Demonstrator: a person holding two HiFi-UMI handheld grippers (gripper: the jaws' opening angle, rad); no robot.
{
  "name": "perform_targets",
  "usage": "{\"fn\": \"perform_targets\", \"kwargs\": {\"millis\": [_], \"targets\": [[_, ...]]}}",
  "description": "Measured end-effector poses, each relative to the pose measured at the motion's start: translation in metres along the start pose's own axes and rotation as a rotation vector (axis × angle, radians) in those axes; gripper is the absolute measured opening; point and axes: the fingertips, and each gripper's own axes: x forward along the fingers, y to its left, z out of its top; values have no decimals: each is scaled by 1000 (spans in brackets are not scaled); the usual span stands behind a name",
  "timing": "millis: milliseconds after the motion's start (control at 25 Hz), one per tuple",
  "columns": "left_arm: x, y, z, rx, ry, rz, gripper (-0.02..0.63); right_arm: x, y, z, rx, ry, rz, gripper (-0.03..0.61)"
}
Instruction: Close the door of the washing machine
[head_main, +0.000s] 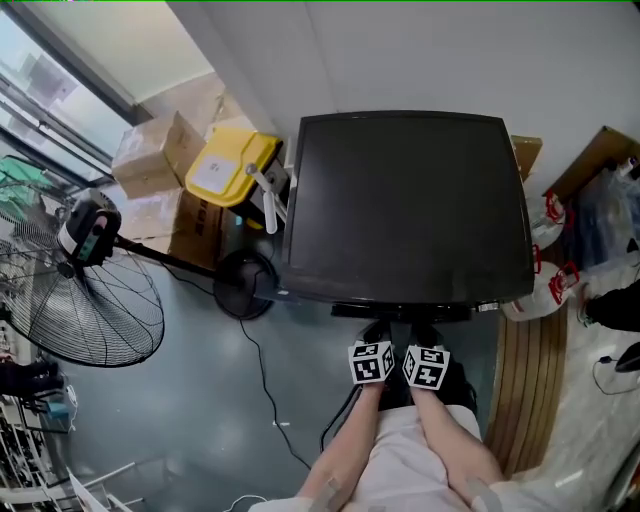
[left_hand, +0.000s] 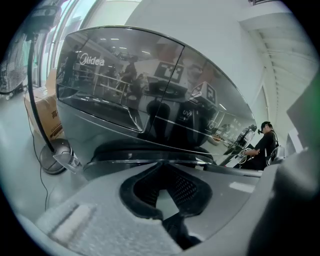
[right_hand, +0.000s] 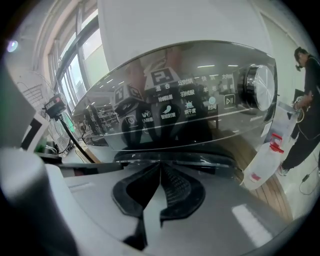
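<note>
Facing washing machine; dial only in right gripper view.

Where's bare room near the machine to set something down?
The washing machine's black top is bare all over. The grey floor beside the fan is open, save a thin cable. Crowded: cardboard boxes by the left wall, bottles and bags at the right.
</note>
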Motion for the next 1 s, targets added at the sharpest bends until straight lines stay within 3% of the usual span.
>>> {"fn": "perform_targets", "kwargs": {"millis": [320, 520, 1000], "targets": [[-3, 2, 1, 25, 19, 14, 8, 2, 3, -2, 44, 57, 44, 10], [-25, -16, 29, 67, -50, -31, 5, -15, 0, 4, 66, 43, 40, 5], [-86, -35, 29, 87, -57, -69, 5, -71, 21, 20, -44, 32, 114, 5]]}}
